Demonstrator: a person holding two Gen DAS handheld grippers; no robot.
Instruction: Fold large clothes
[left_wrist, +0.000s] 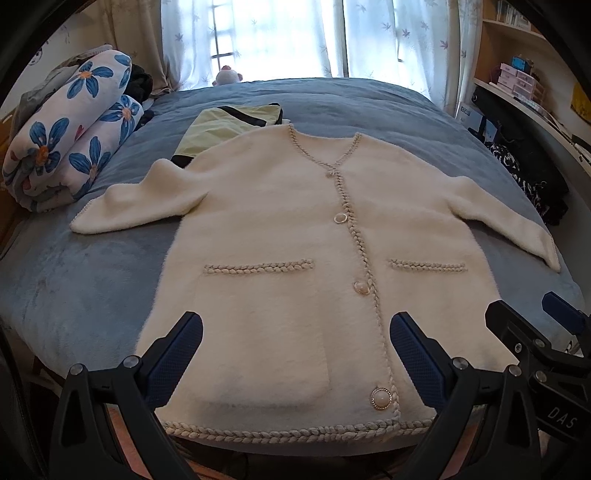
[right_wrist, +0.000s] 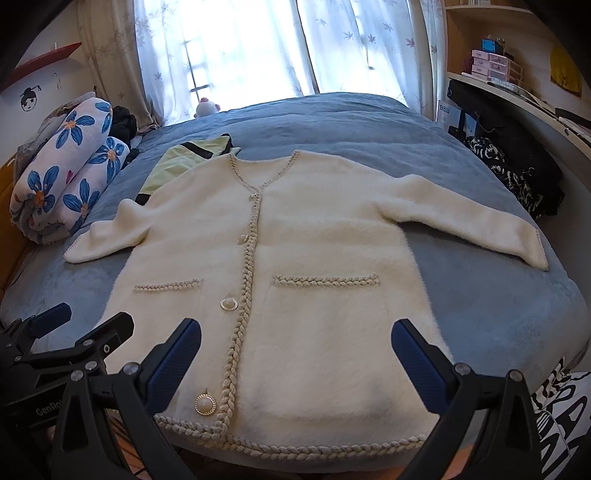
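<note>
Both sets of jaws stand wide apart with nothing between them. Left gripper (left_wrist: 295, 354) and right gripper (right_wrist: 295, 358) hang side by side over the near hem of the cardigan (left_wrist: 314, 266), not touching it as far as I can see.

That cardigan lies flat, front up and buttoned, in the middle of the blue bed (left_wrist: 74, 295), collar at the far end, hem at the near edge, both sleeves spread out to left and right. Braided trim runs down the front, along the hem and over two pockets.

Its far left shoulder lies on a pale green garment (left_wrist: 221, 129) with black bands, which pokes out beyond the collar. On the left of the bed sits a rolled flowered quilt (left_wrist: 74, 136), close to the left cuff but apart from it. A small plush toy (left_wrist: 227, 75) rests at the far edge under the curtained window (left_wrist: 277, 37). Dark clothes (left_wrist: 524, 173) are heaped off the right side, below shelves (left_wrist: 517, 55), near the right sleeve.
</note>
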